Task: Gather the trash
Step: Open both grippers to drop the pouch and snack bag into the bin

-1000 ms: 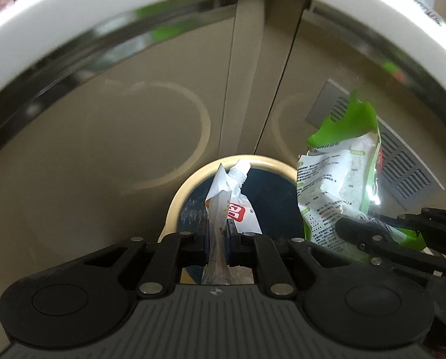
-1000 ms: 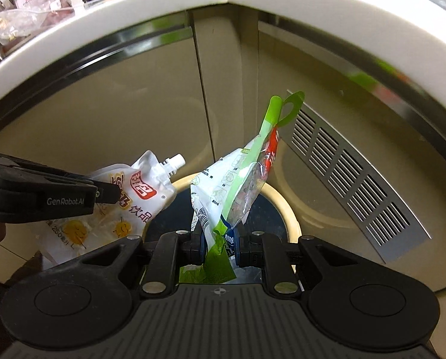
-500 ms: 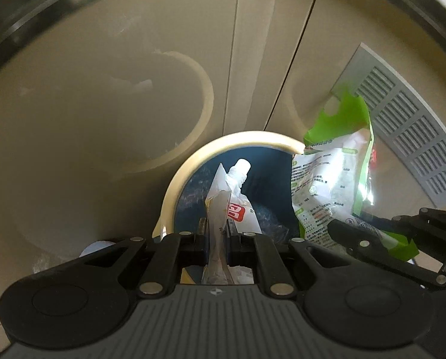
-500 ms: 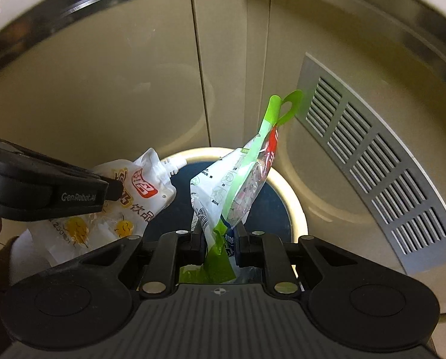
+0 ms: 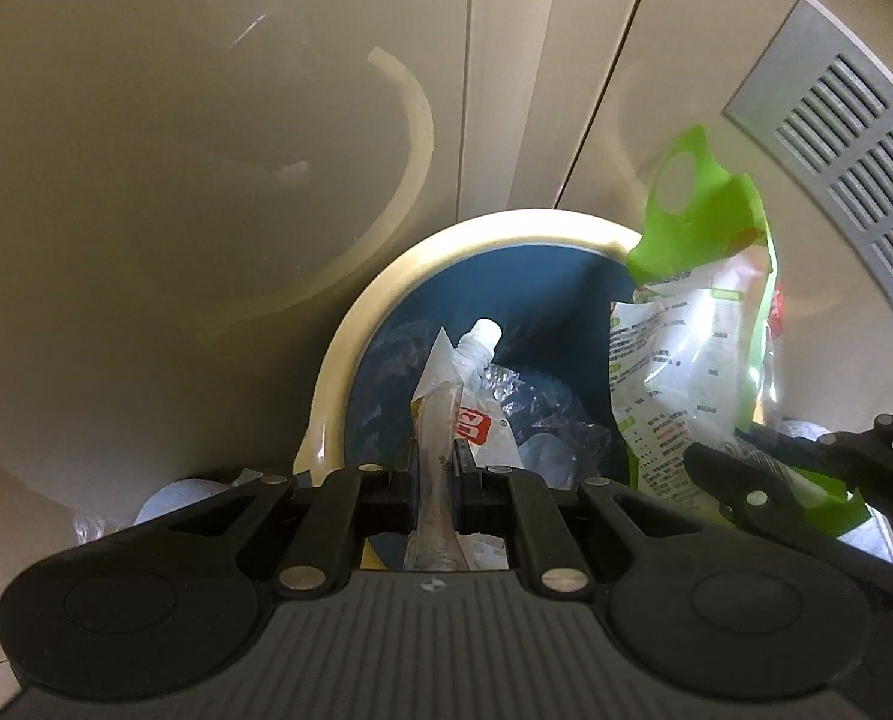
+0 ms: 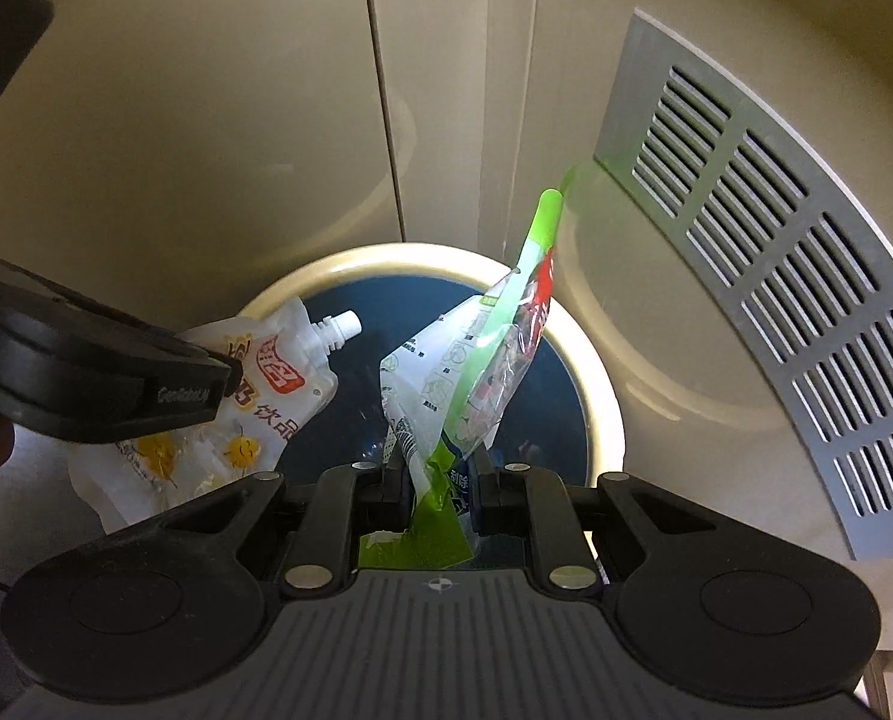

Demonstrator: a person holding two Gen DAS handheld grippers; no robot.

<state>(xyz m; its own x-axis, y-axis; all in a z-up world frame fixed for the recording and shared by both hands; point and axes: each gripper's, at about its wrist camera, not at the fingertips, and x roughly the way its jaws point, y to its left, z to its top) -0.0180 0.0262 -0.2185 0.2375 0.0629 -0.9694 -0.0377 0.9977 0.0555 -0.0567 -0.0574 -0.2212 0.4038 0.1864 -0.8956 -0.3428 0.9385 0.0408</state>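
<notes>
Drop step: both grippers over the bin, each w/ one piece of trash.

Left gripper (image 5: 436, 468) is clamped on a white drink pouch (image 5: 446, 414); right gripper (image 6: 440, 471) is clamped on a green-and-clear snack bag (image 6: 476, 372). Both items hang above the bin (image 5: 350, 360), a round tub w/ cream rim and blue inside. To do it well: keep each item's free end inside the rim before letting go; the pouch spout already points over the bin centre, but the snack bag's green top sits over the far rim, so bring it toward bin centre first. Release one at a time, approx. straight down. Obstacles: the two grippers are close beside each other above the bin, so clash risk. Clear plastic (image 5: 542, 414) already lies in the bin. Beyond the bin: beige cabinet doors (image 6: 206, 120) and a grey vent grille (image 6: 776, 270).
</notes>
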